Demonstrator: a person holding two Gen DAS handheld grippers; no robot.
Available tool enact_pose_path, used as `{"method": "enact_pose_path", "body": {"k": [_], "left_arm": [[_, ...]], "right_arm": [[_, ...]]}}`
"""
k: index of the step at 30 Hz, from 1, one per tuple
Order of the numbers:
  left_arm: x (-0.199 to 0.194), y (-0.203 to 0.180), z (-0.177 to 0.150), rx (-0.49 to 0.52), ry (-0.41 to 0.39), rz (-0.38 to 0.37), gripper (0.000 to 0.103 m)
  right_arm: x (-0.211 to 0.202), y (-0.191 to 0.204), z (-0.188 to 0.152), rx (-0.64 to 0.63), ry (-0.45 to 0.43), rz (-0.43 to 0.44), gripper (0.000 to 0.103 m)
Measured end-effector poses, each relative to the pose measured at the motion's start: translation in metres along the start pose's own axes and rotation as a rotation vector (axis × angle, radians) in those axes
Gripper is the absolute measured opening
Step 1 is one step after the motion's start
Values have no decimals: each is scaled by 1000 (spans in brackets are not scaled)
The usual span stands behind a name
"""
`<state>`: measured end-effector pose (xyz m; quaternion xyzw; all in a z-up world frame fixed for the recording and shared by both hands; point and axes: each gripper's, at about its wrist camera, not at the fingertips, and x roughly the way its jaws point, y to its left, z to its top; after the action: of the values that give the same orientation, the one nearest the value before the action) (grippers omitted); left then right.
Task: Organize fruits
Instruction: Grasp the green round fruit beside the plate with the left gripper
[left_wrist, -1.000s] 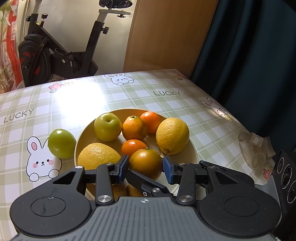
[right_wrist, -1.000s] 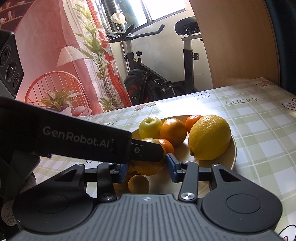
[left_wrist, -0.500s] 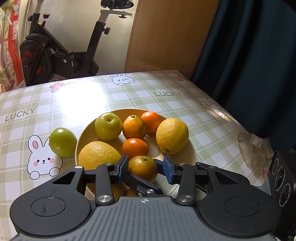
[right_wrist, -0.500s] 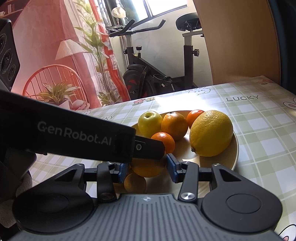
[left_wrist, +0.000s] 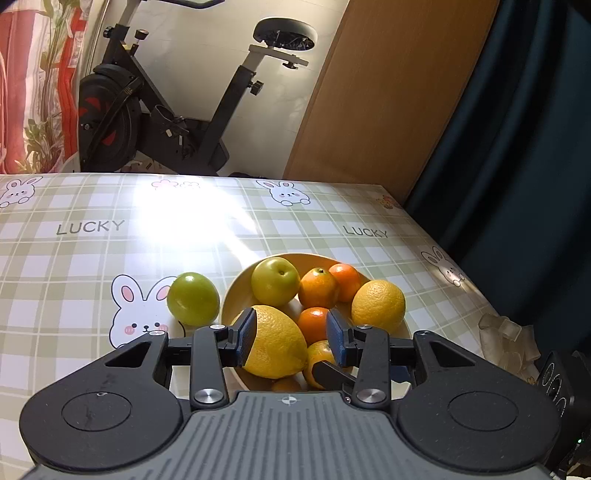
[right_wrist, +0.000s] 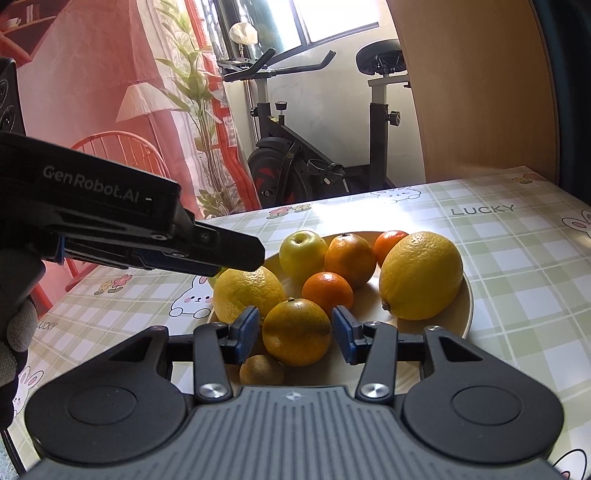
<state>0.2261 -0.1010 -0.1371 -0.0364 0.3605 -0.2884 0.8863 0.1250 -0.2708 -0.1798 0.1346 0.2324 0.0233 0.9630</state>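
A tan bowl on the checked tablecloth holds two lemons, several oranges, a yellow-green apple and a kiwi. A green apple lies on the cloth just left of the bowl. My left gripper is open above the near lemon, empty. My right gripper is open around the nearest orange, with gaps on both sides. The left gripper shows as a black bar in the right wrist view.
Crumpled clear plastic lies at the table's right edge by a dark curtain. An exercise bike and a wooden panel stand beyond the far edge. The cloth left of the bowl is bare.
My left gripper has lifted and swung left; it no longer straddles the near orange and now sits over the near lemon. The right gripper stays around that orange.
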Motion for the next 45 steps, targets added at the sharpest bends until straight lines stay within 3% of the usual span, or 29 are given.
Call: {"method": "enact_pose_path", "body": {"k": [9,18,23,32,39,41,45], "left_arm": [[-33,67,9,-106,-58,70,43],[-48,91,35,-122,-139,66,44],[-44,104,33,-164,-151,64,44],[-33,123,24,-211,-129,45,44],[-22,136,19,-249,-110,26,45],[-19,138,15,-250,-101,21,51],[-10,144,5,-259,-72,8,51]], "right_arm": [[-10,4,4,-51,-10,-5,48],[1,25,42,-127,-7,36,48],[36,50,62,-205,73,72,48],[106,78,67,-312,235,16,48],[136,88,66,-313,319,-26,48],[142,91,65,-311,349,-35,51],[134,95,64,-310,339,-6,52]]}}
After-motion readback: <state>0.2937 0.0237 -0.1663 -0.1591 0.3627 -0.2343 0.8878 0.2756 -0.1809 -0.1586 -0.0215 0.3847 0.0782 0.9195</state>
